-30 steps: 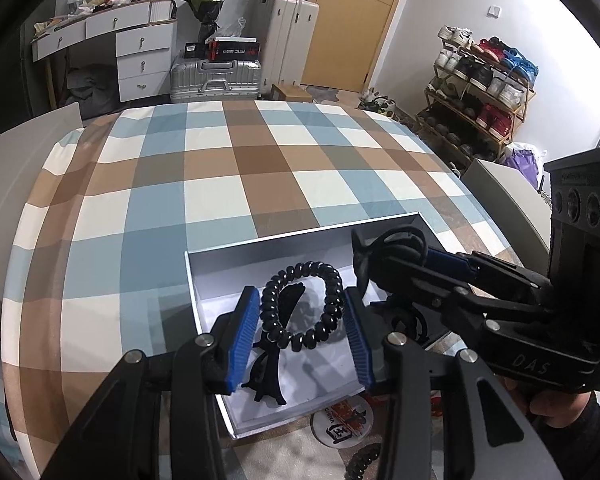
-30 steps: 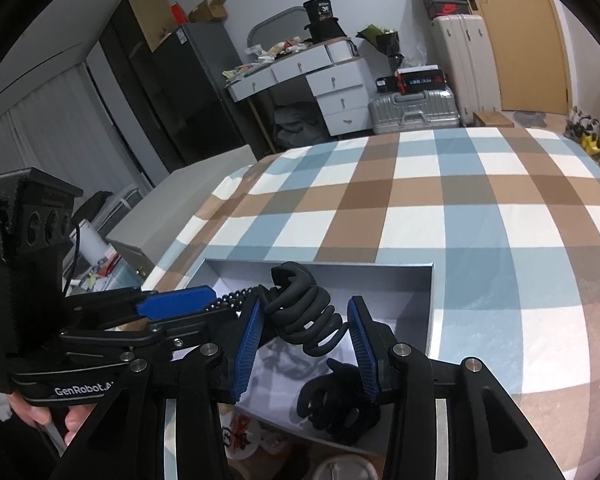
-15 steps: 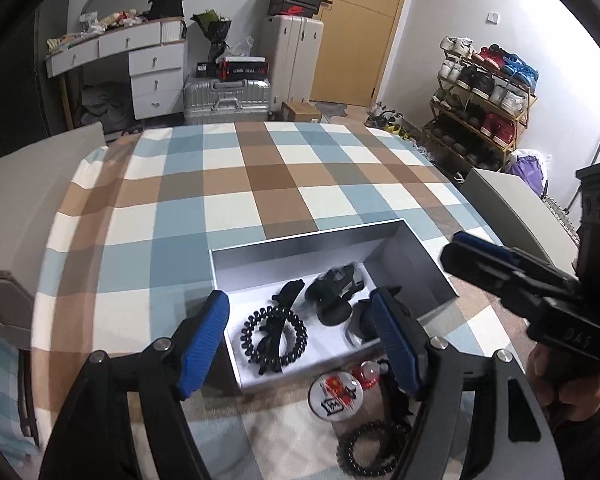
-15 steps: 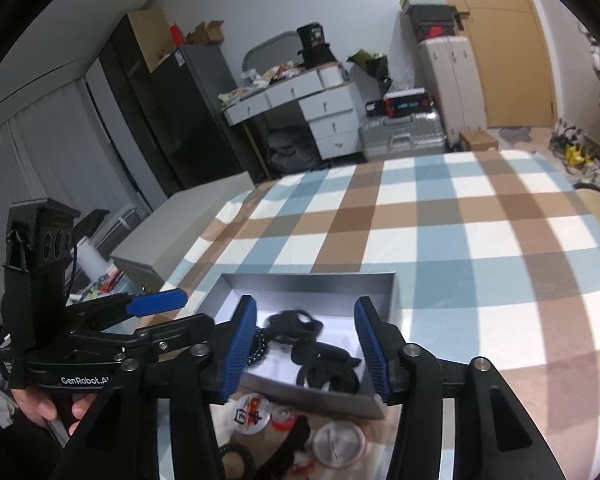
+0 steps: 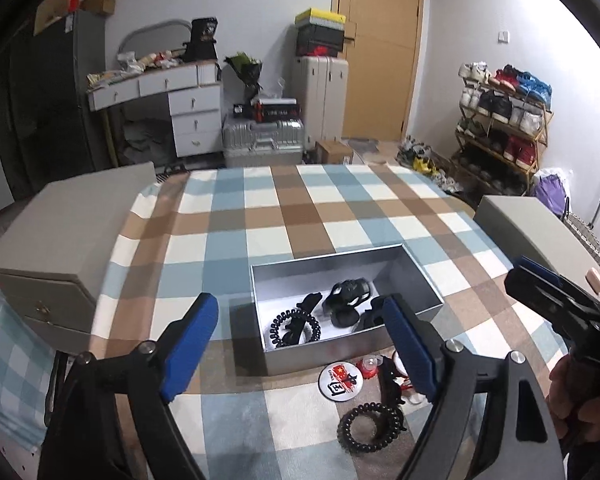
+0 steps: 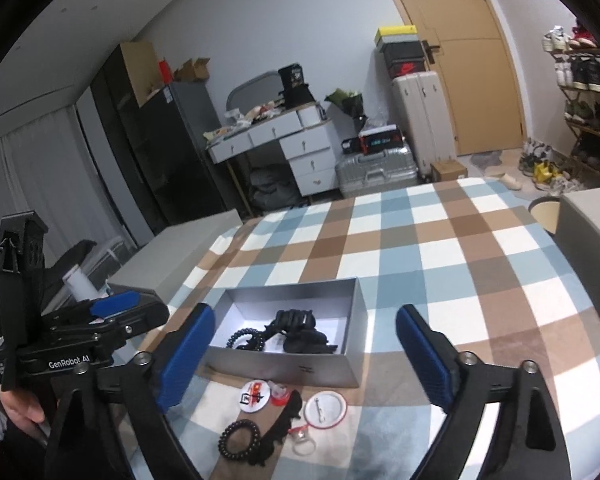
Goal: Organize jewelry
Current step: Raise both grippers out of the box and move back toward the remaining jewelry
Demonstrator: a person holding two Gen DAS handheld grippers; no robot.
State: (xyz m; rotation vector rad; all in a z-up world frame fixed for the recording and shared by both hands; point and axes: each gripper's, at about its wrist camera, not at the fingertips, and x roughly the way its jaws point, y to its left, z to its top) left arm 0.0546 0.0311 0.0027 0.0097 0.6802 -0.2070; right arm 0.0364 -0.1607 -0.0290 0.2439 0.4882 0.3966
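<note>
Several light, springy pieces at lower centre, among them a coil hair tie (image 6: pixel 239 439) outside the grey box (image 6: pixel 300 372); best pinched across its ring, both grippers' jaws opening, empty.

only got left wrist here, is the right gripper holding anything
observer: No. In the right wrist view the right gripper has nothing between its jaws, which are opening.
operator: what's hidden just right of the flag badge
observer: A second badge, lying face down on the cloth, white back and pin showing.
operator: anything else down there
observer: A small clear ring with a red piece, nearer the camera than that second badge.
</note>
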